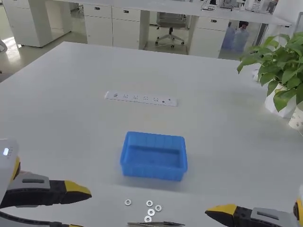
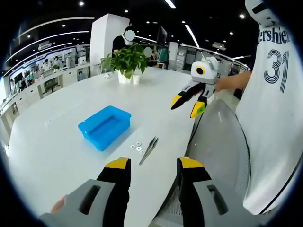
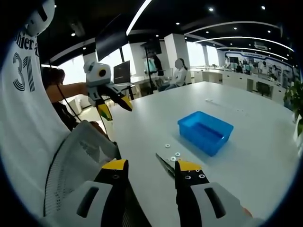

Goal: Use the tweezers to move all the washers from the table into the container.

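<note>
Yellow-tipped jaws stand apart and empty on both the left gripper (image 2: 154, 165) and the right gripper (image 3: 152, 165), each held above the table's near edge. The tweezers (image 1: 156, 223) lie flat between them, at 6 o'clock from the washers (image 1: 149, 208). The washers sit loose on the table at 6 o'clock from the blue container (image 1: 151, 171), close to it but not touching.

The likely trouble is the pickup. The tweezers are thin, lie flat and are close to the edge, so a jaw coming in low could nudge them off or into the washers and scatter them. Gripped off-centre, they may twist and drop a washer short of the container.

The person's white shirt (image 2: 277, 66) reads "31", under cropped lettering, "ershiel".
</note>
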